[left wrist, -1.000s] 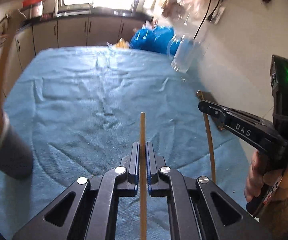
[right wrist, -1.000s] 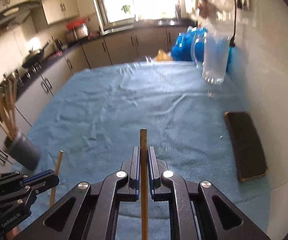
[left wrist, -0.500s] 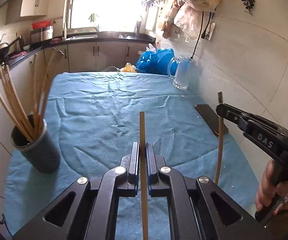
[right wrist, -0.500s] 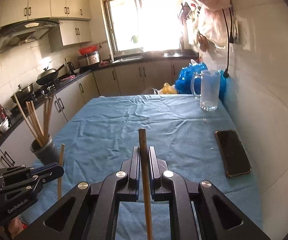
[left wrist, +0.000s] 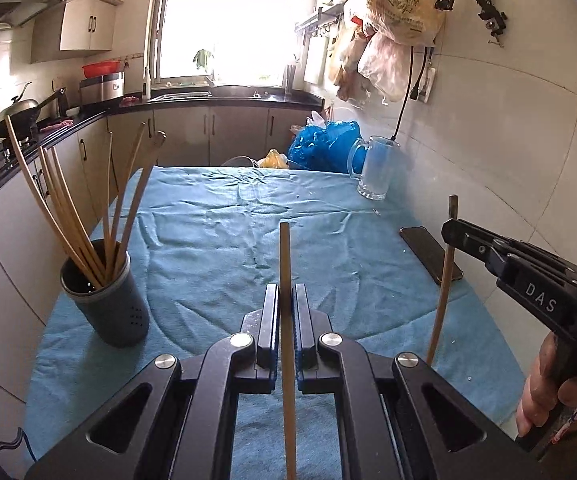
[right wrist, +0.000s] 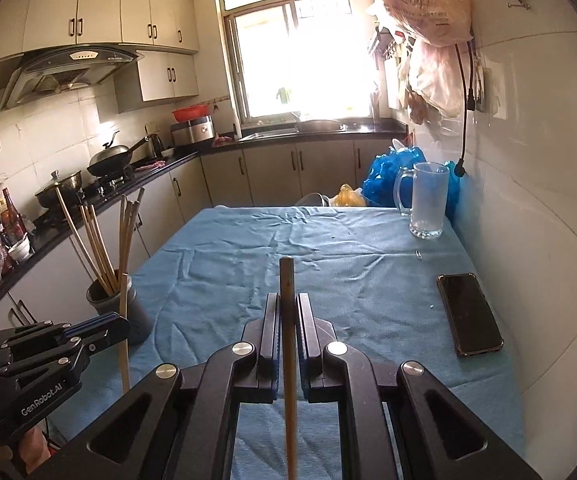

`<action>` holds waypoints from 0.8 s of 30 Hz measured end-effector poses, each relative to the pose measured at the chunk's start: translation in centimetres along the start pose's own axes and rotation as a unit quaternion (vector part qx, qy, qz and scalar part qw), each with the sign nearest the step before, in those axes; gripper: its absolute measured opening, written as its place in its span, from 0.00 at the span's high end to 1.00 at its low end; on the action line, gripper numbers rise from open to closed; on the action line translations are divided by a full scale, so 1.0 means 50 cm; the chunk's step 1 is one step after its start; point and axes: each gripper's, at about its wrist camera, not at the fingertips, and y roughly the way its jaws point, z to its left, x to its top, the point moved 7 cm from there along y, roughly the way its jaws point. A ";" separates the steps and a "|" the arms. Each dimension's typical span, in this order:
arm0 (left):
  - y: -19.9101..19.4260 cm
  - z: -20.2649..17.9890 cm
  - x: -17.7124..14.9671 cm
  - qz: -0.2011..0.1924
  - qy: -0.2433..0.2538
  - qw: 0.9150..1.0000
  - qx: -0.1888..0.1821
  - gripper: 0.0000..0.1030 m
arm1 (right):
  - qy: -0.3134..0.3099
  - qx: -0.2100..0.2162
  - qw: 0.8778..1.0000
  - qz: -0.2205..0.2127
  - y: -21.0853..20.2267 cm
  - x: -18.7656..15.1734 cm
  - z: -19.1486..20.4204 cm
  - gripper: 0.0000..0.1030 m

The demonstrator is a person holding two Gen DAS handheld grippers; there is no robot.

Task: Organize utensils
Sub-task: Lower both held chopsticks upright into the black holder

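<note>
My left gripper (left wrist: 285,292) is shut on a wooden chopstick (left wrist: 285,256) that stands up between its fingers. My right gripper (right wrist: 287,304) is shut on a second wooden chopstick (right wrist: 287,280). Both are held above the blue cloth. A dark grey utensil holder (left wrist: 106,300) with several wooden chopsticks and a spoon stands at the table's left edge, to the left of my left gripper. It also shows in the right wrist view (right wrist: 128,308). The right gripper shows in the left wrist view (left wrist: 448,232), the left gripper in the right wrist view (right wrist: 122,324).
A blue cloth (left wrist: 228,224) covers the table. A black phone (right wrist: 468,312) lies near the right edge by the wall. A glass mug (right wrist: 428,200) and blue plastic bags (left wrist: 324,148) stand at the far right. Kitchen counters run along the left and back.
Both grippers have tilted up and drawn back, so the view now takes in the whole kitchen. The utensil holder now shows further off to the left. Each gripper keeps its chopstick.
</note>
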 end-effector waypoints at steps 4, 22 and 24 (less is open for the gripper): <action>-0.006 -0.003 -0.001 -0.004 0.003 1.000 0.005 0.95 | -0.001 0.001 1.000 -0.007 -0.012 0.004 0.007 0.92; -0.090 0.033 0.040 -0.056 -0.037 0.997 -0.033 0.95 | -0.013 0.015 0.999 -0.033 -0.032 0.039 0.044 0.92; -0.105 0.046 0.052 -0.065 -0.047 0.996 -0.038 0.95 | -0.017 0.018 0.999 -0.036 -0.033 0.046 0.055 0.92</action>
